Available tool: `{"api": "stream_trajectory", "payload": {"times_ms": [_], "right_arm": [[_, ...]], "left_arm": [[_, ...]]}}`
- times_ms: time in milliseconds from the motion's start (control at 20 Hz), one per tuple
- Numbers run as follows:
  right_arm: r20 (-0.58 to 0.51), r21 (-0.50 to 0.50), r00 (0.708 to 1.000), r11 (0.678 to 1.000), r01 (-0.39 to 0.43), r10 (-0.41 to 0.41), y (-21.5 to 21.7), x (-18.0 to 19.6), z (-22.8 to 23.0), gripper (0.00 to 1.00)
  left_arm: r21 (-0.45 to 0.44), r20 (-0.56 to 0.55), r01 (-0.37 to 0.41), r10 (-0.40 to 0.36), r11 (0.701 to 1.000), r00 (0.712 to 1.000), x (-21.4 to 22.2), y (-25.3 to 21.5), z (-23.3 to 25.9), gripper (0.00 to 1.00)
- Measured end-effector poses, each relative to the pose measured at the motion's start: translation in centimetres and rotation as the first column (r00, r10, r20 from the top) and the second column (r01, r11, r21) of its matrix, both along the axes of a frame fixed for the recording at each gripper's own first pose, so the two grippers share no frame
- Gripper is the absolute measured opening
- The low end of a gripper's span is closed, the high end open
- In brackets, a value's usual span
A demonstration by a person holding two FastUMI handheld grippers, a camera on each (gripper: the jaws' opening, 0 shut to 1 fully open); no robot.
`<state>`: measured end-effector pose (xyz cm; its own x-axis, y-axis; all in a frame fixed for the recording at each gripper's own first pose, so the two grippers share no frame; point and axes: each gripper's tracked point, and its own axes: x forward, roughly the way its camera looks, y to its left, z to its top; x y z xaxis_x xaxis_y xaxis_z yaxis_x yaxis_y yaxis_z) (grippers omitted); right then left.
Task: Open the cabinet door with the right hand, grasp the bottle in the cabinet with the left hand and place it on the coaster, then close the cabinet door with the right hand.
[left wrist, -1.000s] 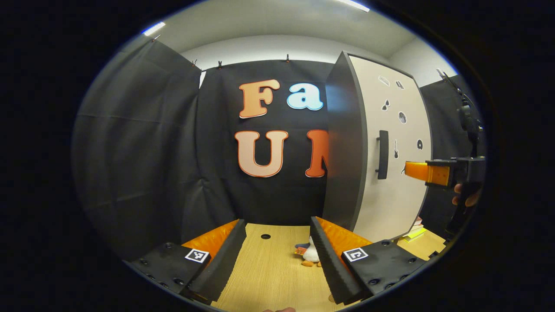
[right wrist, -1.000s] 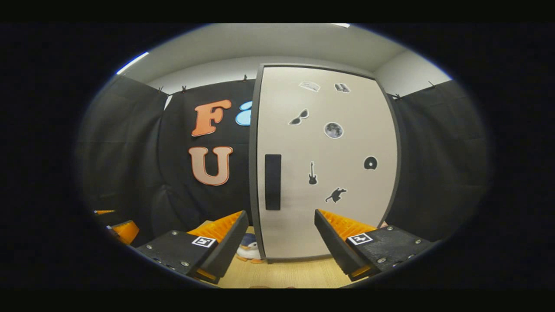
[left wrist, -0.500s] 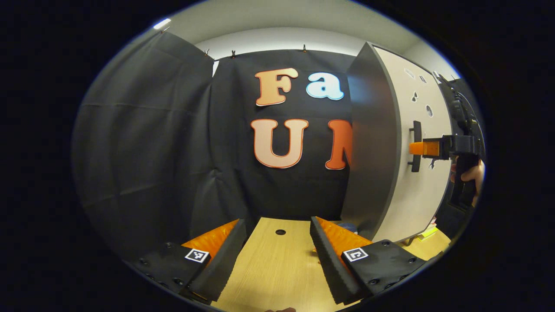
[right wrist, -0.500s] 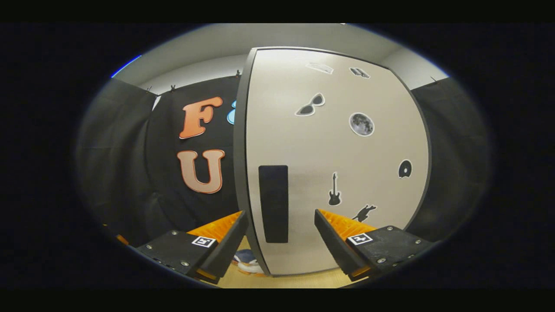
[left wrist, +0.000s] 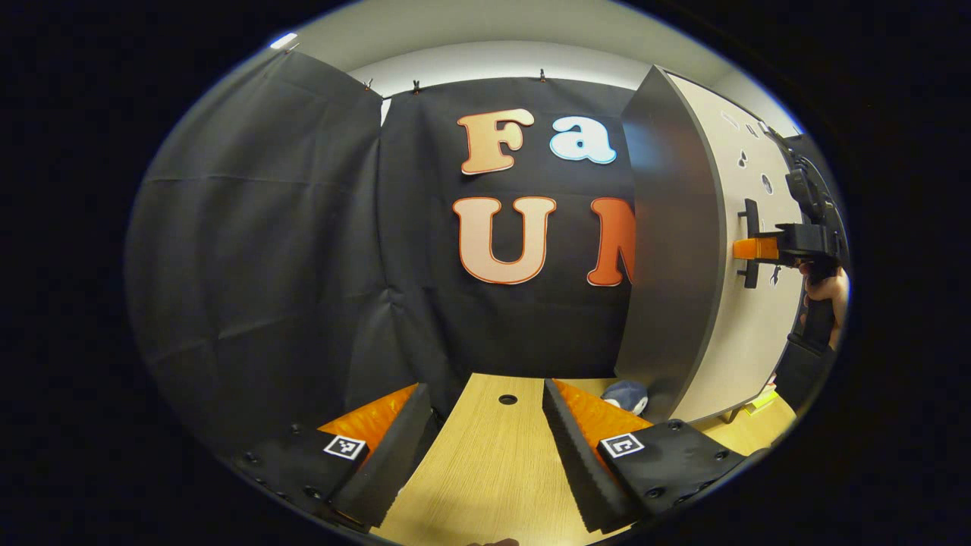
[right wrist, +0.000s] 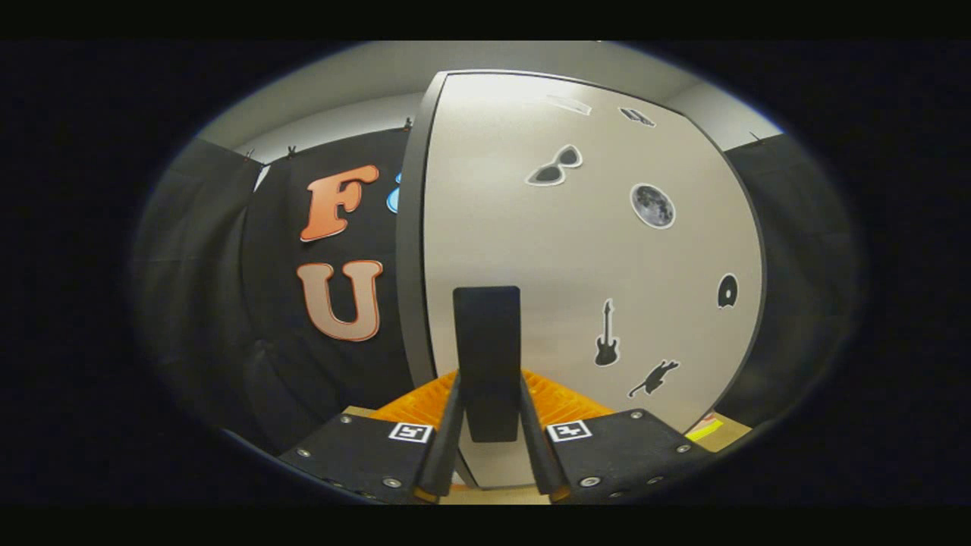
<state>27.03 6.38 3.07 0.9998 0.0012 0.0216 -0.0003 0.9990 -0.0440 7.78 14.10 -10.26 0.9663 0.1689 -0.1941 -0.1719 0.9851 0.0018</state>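
1. I read this as the first step, opening the cabinet door [right wrist: 592, 250] with the right hand. The door looks shut, flush with the dark cabinet [left wrist: 671, 250] side, so nothing of the inside can be seen.
2. My right gripper [right wrist: 489, 447] has its jaws drawn in on the door handle [right wrist: 487, 356]. In the right gripper view both fingers sit tight against the handle's two sides, so I take it as clamped on it. In the left gripper view I can see the same gripper and the hand [left wrist: 827, 292] holding it, out at the handle.
3. My left gripper [left wrist: 485, 447] hangs over the bench [left wrist: 493, 470] with its jaws spread wide and nothing between them.
4. The bottle should be inside the cabinet, behind the shut door, so I cannot place it. I cannot pick out the coaster either.
5. A small stuffed toy [left wrist: 626, 394] lies on the bench at the cabinet's foot, close to the corner.
6. Next move, as I judge it: pull the handle back in an arc about the hinge side, holding the grip firm so the fingers do not slip off. I would keep the left gripper clear of the door's swing until the opening shows the bottle.
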Motion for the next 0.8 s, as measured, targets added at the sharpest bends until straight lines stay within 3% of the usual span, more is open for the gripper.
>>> {"api": "stream_trajectory", "payload": {"times_ms": [50, 450, 800], "right_arm": [[-0.007, 0.008, 1.0, 1.0, 0.0, 0.0, 0.1, -0.2, -0.1, 0.37], [-0.022, 0.002, 1.0, 1.0, -0.003, 0.003, 0.0, -1.2, 0.0, 0.28], [-0.021, 0.017, 0.999, 0.999, -0.045, 0.046, -0.9, -5.4, -0.1, 0.23]], "left_arm": [[0.004, 0.001, 0.001, -0.001, 1.0, 1.0, -0.2, 0.1, 0.0, 0.97], [0.024, 0.017, -0.008, 0.007, 1.0, 1.0, -1.7, 0.2, 1.1, 0.96], [0.049, 0.044, 0.005, -0.007, 0.999, 0.999, -6.2, -3.0, 3.2, 0.94]]}}
